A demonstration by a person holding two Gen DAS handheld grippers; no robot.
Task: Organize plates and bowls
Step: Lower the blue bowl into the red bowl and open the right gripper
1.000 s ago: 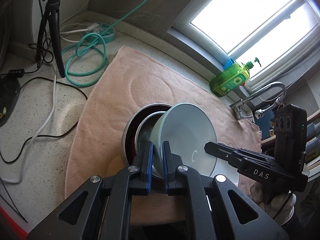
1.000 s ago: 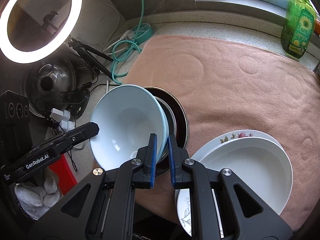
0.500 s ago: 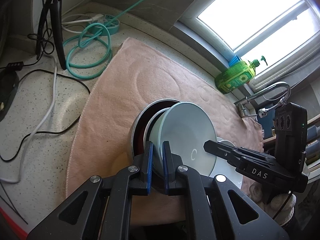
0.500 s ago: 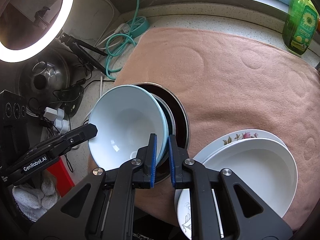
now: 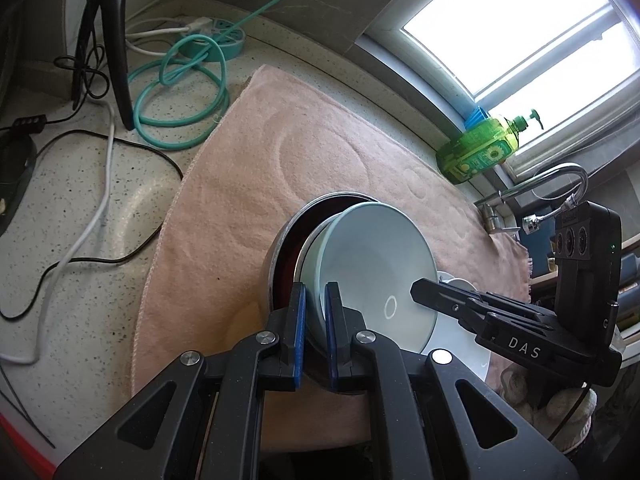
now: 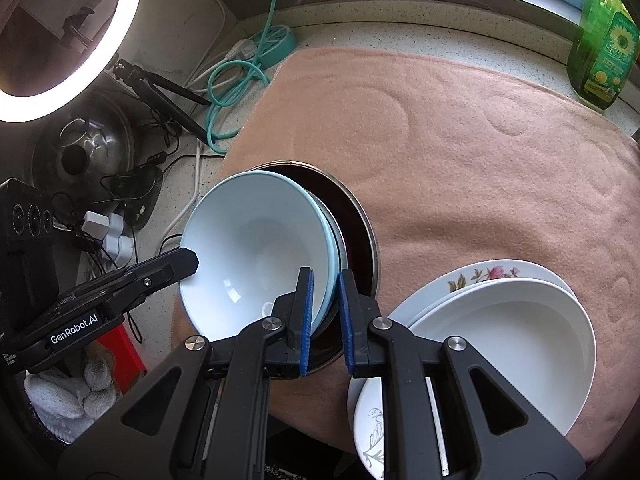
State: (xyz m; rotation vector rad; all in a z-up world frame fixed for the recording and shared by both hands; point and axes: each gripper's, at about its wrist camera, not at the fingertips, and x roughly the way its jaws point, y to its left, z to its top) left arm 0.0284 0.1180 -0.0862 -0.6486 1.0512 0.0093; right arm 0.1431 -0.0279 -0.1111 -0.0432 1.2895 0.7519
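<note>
Right wrist view: right tool (image 6: 325, 316) is opening around the pale blue bowl's (image 6: 248, 248) rim; left tool (image 5: 313, 334) stays pinched on it.

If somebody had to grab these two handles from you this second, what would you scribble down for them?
Left hand-held gripper: shut on the near rim of the pale blue bowl.
Right hand-held gripper: at the same bowl's rim, jaws opening; the rim is between them, with the right pad already clear of it.
The bowl sits tilted in a steel bowl with a dark inside, on the pink towel.
Beside it: a white deep dish stacked on a flowered plate, with another patterned plate underneath.
Done: bowls nested, plates piled.
Left: settle the blue bowl level, then let go.
</note>
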